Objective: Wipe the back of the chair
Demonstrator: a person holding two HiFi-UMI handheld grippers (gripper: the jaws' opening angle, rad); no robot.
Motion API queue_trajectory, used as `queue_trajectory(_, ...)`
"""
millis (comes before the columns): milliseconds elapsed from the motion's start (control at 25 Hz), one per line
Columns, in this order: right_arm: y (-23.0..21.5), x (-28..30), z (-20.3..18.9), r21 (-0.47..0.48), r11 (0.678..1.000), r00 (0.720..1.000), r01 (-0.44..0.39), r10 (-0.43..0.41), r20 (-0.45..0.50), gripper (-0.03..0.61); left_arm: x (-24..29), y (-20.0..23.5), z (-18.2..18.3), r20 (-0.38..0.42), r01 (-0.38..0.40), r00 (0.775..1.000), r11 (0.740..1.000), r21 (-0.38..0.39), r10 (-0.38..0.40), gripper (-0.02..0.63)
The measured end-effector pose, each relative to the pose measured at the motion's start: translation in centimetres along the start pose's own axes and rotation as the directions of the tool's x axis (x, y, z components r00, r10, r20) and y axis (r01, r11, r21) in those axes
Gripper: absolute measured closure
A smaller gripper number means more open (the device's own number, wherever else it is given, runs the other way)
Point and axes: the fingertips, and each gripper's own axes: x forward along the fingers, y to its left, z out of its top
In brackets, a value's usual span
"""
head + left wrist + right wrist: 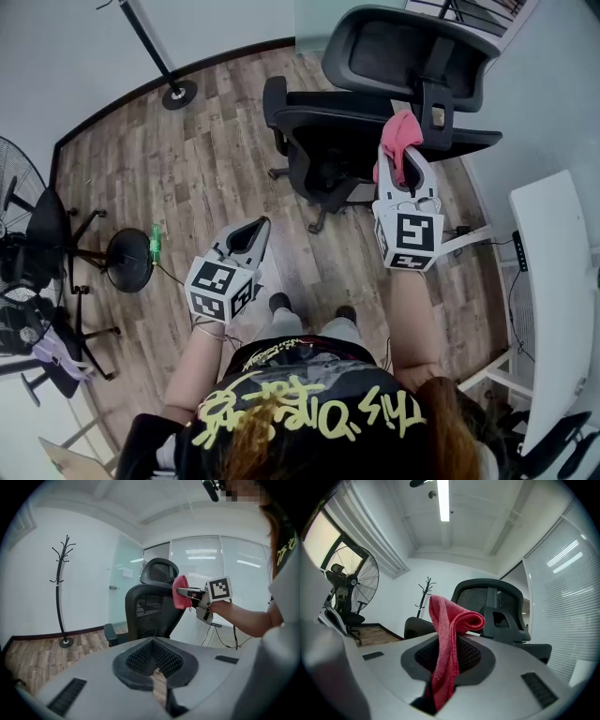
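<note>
Right gripper jaws pinch red cloth, held at top edge of black chair back; left gripper jaws pressed together, empty, apart from chair, over wood floor.

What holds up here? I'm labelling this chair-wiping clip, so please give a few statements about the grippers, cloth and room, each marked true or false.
1. The right gripper is shut on the red cloth. True.
2. The left gripper holds a second cloth. False: nothing is between its jaws.
3. The chair has a headrest above its back. True.
4. The floor is carpeted. False: it is wood planks.
5. A coat stand stands by the wall. True.
</note>
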Motion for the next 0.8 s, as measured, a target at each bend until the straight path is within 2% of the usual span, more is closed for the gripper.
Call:
queue_trajectory(440,2.4,2.4,0.2,0.048,0.999,1.0,0.009,-0.01,0.017,0.517,-0.8,2.2,-0.4,0.006,-0.026,1.0,0.999,-0.022,0.026,0.62)
queue_trajectory(800,6.7,3.9,1.2,0.047,0.996,0.996,-0.073,0.07,0.051,0.517,-1.3,3.1,-1.7,-0.007,-0.052,0.999,0.998,-0.046,0.051,0.621)
